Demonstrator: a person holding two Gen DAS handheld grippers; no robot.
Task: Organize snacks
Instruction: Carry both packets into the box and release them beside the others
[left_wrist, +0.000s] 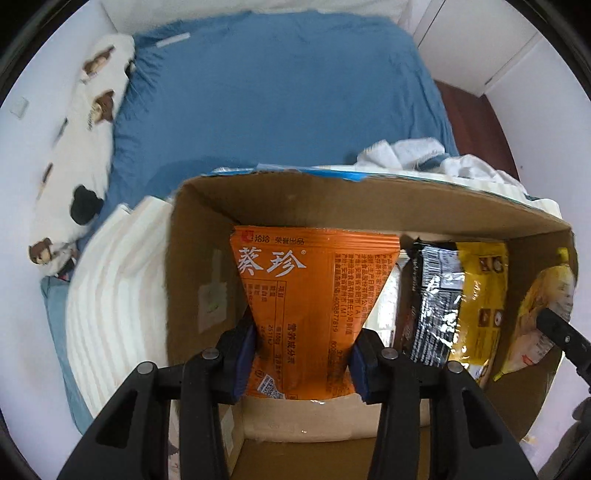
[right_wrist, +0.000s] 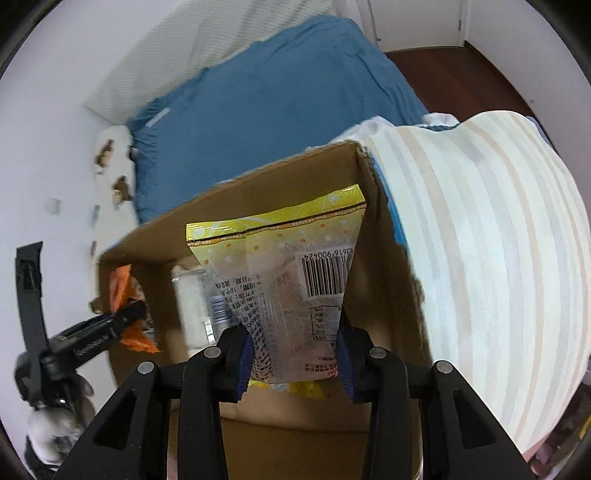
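Note:
My left gripper (left_wrist: 303, 354) is shut on an orange snack packet (left_wrist: 306, 291) with white Chinese print, held upright inside the left end of an open cardboard box (left_wrist: 332, 199). My right gripper (right_wrist: 295, 354) is shut on a yellow and clear snack packet (right_wrist: 284, 273) with a barcode, held upright at the box's right end (right_wrist: 369, 229). A black and yellow packet (left_wrist: 454, 295) stands in the box between them. The right gripper's finger (left_wrist: 561, 332) shows at the left view's right edge. The left gripper with its orange packet (right_wrist: 125, 314) shows at the right view's left.
The box sits on a bed with a blue sheet (left_wrist: 280, 96). A cream striped quilt (right_wrist: 480, 266) lies against the box on both sides (left_wrist: 118, 280). A white bear-print pillow (left_wrist: 85, 147) lies along the wall. Crumpled white cloth (left_wrist: 424, 155) lies behind the box.

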